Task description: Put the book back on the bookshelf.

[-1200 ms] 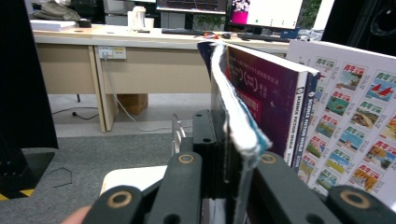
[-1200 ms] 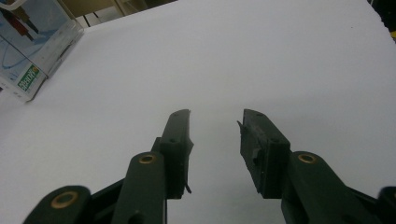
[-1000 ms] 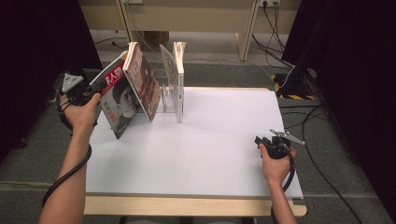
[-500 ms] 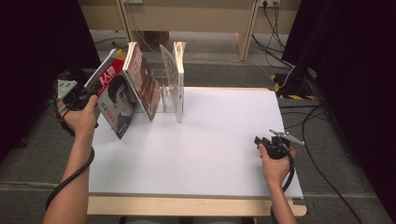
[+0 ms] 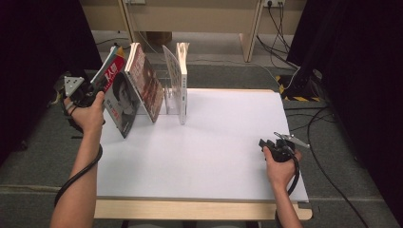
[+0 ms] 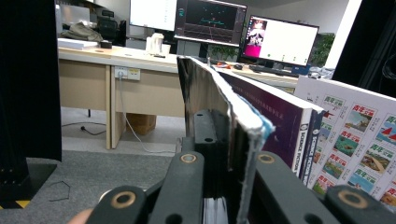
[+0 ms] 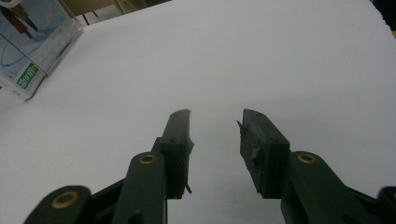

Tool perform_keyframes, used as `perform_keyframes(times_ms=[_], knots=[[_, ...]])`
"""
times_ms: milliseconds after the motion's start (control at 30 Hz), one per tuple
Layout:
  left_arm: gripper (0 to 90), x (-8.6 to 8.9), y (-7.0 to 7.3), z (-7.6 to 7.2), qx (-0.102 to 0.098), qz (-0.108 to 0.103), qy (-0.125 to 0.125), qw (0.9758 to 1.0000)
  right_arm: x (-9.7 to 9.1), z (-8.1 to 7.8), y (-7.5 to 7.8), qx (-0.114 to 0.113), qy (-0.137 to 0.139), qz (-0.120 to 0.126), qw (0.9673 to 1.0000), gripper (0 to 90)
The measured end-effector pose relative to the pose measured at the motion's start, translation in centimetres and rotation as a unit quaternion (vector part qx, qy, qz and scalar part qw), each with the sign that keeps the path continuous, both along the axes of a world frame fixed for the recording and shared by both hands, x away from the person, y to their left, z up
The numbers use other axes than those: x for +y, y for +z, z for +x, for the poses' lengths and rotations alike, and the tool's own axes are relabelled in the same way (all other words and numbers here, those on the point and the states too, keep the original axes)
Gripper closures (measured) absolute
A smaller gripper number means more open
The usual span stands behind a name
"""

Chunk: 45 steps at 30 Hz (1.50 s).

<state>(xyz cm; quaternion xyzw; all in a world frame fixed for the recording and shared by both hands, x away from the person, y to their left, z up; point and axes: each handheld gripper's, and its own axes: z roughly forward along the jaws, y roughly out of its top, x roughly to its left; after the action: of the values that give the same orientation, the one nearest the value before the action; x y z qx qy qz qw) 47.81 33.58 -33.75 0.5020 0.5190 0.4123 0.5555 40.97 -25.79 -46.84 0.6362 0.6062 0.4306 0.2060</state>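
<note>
My left gripper (image 5: 100, 89) is at the table's far left corner, shut on the outer edge of a magazine with a face on its cover (image 5: 121, 102). The magazine leans left, its lower corner on the white table (image 5: 214, 142). In the left gripper view the jaws clamp the magazine's thin worn edge (image 6: 233, 112). A reddish book (image 5: 145, 80) leans just behind it, and a white magazine (image 5: 181, 80) stands upright in a clear bookend (image 5: 170, 102). My right gripper (image 5: 263, 143) rests low near the table's right edge. Its jaws are open with nothing between them (image 7: 215, 123).
In the left gripper view a purple-spined book (image 6: 280, 126) and a picture-covered magazine (image 6: 359, 135) stand to the right of the held one. A book corner (image 7: 28, 51) sits far off in the right gripper view. Cables (image 5: 328, 175) trail on the floor at the right.
The left hand has shifted slightly and the held magazine's top has tipped a little further left. The right hand has not moved.
</note>
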Motion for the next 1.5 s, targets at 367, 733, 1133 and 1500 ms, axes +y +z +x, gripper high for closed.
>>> perform_keyframes(times_ms=[367, 733, 1133, 1500], knots=[[86.3, -0.6, 0.4, 0.9, -0.004, 0.003, 0.000, 1.0000, -0.1, 0.0, 0.0, -0.002, -0.002, 0.002, 1.0000, 63.1], [86.3, -0.8, 1.0, 2.1, -0.015, 0.007, 0.009, 0.9998, 0.0, 0.1, 0.0, -0.001, 0.000, 0.001, 1.0000, 63.2], [86.2, -1.2, 1.4, 3.0, -0.017, 0.010, 0.009, 0.9998, -0.1, 0.1, 0.0, -0.001, 0.000, 0.002, 1.0000, 63.2], [86.2, -1.1, 1.4, 3.7, -0.014, 0.004, 0.014, 0.9998, 0.0, 0.1, 0.0, -0.001, 0.000, 0.003, 1.0000, 63.3]])
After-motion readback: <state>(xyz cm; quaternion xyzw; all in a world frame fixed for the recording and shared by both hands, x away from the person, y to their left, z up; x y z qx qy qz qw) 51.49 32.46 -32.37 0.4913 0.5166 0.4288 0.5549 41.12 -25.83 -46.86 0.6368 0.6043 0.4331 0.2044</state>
